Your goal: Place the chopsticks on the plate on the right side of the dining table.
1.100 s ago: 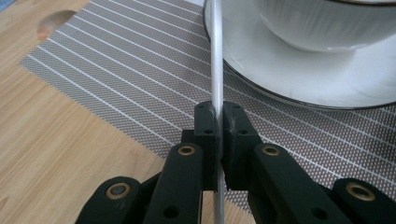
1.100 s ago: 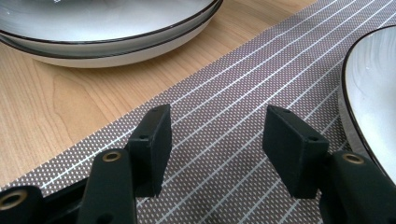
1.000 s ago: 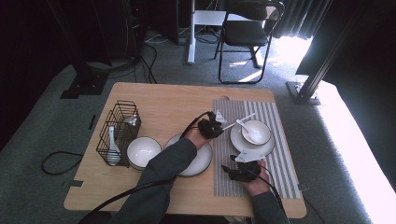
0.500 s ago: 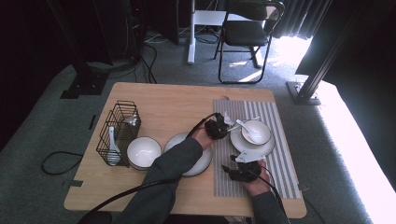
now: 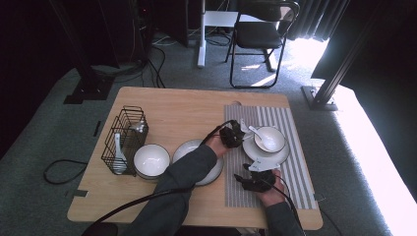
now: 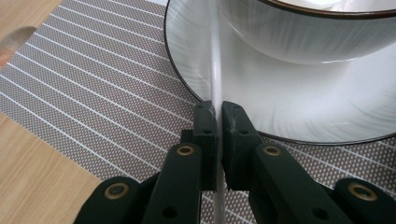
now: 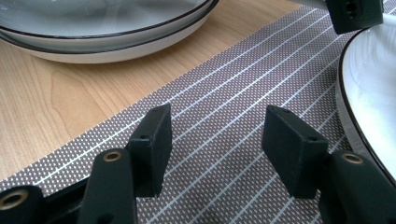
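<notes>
Wood table w/ striped mat [image 5: 290,172], chair behind. High view: left gripper [image 5: 231,135] sits at plate [image 5: 263,153] rim, bowl [image 5: 269,139] w/ spoon [image 5: 256,132] just past it; right gripper [image 5: 255,181] parked on mat nearer the person.

Left gripper view: jaws clamped on thin white handle [image 6: 215,88] running over plate edge, prob to lift it out. Mat free to its left.

Right gripper view: jaws apart, empty, mat bare ahead; plate rim right, stacked plates [image 7: 107,32] ahead-left.

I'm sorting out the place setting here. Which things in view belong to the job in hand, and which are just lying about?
In the job:
- spoon handle, pinched in the shut left tongs
- small bowl on its plate
- striped mat
- right tongs, open over the mat

Lying about:
- wire basket
- white bowl
- stacked plates
- folding chair
</notes>
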